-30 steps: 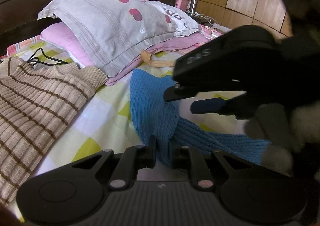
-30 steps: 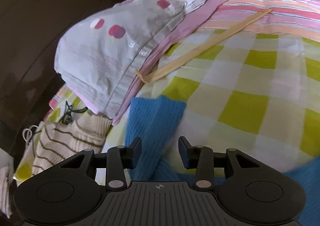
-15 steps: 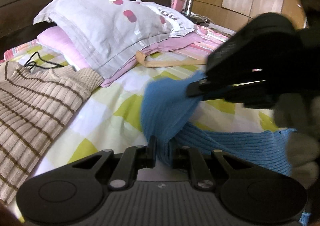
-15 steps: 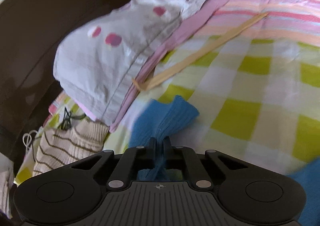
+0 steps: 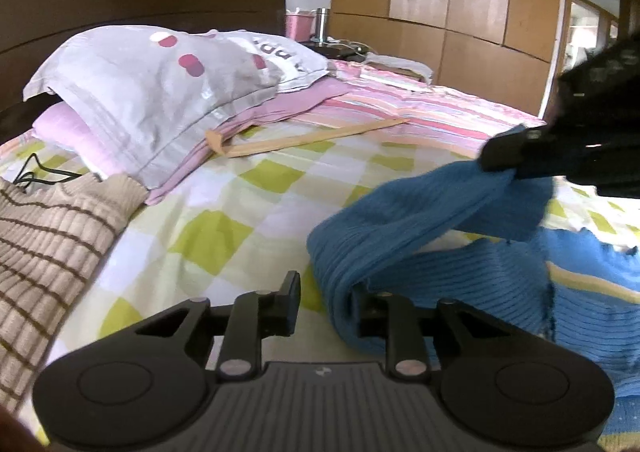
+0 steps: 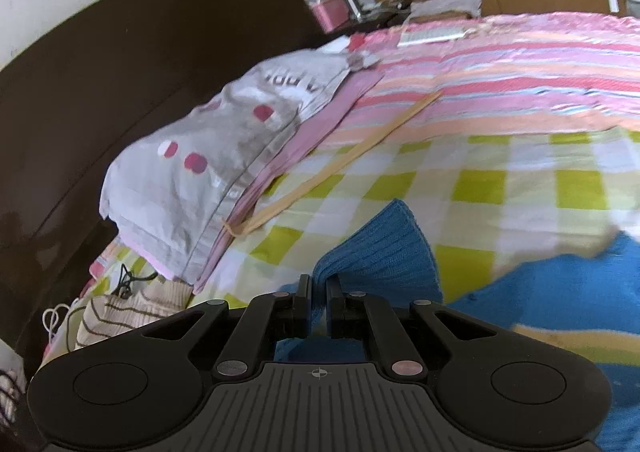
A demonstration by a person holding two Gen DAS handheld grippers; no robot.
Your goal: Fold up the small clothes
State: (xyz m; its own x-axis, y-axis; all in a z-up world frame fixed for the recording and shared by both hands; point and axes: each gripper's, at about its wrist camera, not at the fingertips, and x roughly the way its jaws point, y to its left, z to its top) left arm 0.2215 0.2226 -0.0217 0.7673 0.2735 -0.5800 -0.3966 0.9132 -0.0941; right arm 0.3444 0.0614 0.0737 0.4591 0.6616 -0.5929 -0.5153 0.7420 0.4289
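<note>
Blue ribbed knit, the sweater, lies on the checked sheet with one sleeve raised, because the right gripper is clenched on the sleeve's end, probably to carry it across the body for a fold. The left gripper sits low at the sleeve's base with its fingers spread; cloth covers the right finger, so it seems released rather than gripping. Only the left view shows the sleeve hanging from the right gripper, and only the right view shows the pinch up close.
</note>
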